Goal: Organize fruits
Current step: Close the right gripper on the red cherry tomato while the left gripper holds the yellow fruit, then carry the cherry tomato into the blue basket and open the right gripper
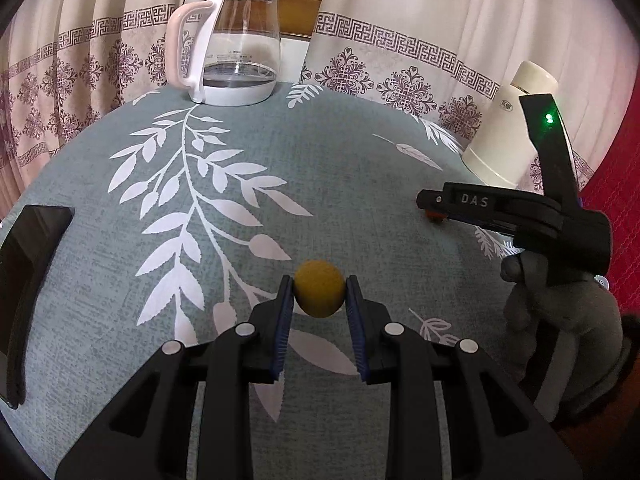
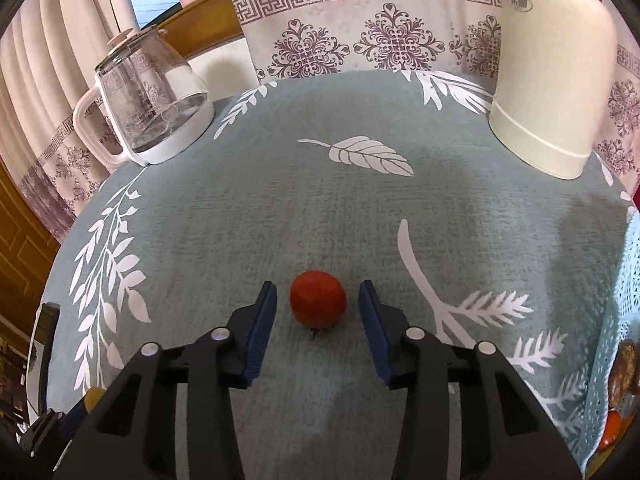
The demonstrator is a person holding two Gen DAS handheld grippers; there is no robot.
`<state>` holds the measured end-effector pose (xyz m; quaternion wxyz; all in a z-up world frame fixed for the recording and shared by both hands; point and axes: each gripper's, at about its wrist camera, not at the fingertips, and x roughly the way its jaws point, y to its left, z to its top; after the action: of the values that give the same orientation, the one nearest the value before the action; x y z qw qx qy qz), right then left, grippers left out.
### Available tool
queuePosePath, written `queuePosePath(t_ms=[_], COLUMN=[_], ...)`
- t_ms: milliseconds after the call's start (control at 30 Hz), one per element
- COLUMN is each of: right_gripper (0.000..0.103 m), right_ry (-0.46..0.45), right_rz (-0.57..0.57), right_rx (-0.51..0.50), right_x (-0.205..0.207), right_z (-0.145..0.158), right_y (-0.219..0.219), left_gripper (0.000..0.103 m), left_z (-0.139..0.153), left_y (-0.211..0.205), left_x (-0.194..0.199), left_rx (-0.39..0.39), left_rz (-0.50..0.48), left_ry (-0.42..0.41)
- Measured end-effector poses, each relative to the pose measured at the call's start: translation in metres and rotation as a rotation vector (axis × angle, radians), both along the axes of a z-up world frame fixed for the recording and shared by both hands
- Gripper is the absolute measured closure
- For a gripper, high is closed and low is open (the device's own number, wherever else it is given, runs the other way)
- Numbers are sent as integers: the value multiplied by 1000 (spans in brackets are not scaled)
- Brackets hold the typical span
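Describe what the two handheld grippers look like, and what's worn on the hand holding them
Both are matte black plastic. The left gripper and right gripper each have two angular linkage fingers with round silver pivot pins and blue ribbed pads. Seen from the left wrist camera, the right gripper carries white "DAS" lettering and a black upright post with a green light. The hand holding it wears a grey glove.

Kettle (image 2: 148,96) left — flask (image 2: 556,80) right, on table (image 2: 320,208).

Looks like somebody's home, dining corner probably: round table (image 2: 320,208) with a leaf-print cloth, patterned curtains (image 2: 360,20) right behind it, a glass kettle (image 1: 236,44) and a cream thermos (image 2: 552,80) sitting out.
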<state>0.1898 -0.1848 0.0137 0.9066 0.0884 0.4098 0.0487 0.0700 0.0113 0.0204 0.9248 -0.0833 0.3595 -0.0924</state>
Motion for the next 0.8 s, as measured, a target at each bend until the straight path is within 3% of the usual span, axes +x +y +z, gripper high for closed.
queuePosePath(t_ms=[200, 800], right_gripper=[75, 75], right_ry=[4, -68], right_rz=[-5, -1], right_rx=[-19, -9], right_x=[1, -49], right_z=[-1, 29], right_y=[3, 5], left_gripper=[76, 76], left_z=[0, 2], left_y=[0, -1], left_x=[0, -2], left_rx=[-2, 9], left_rz=[0, 1], left_ry=[1, -13])
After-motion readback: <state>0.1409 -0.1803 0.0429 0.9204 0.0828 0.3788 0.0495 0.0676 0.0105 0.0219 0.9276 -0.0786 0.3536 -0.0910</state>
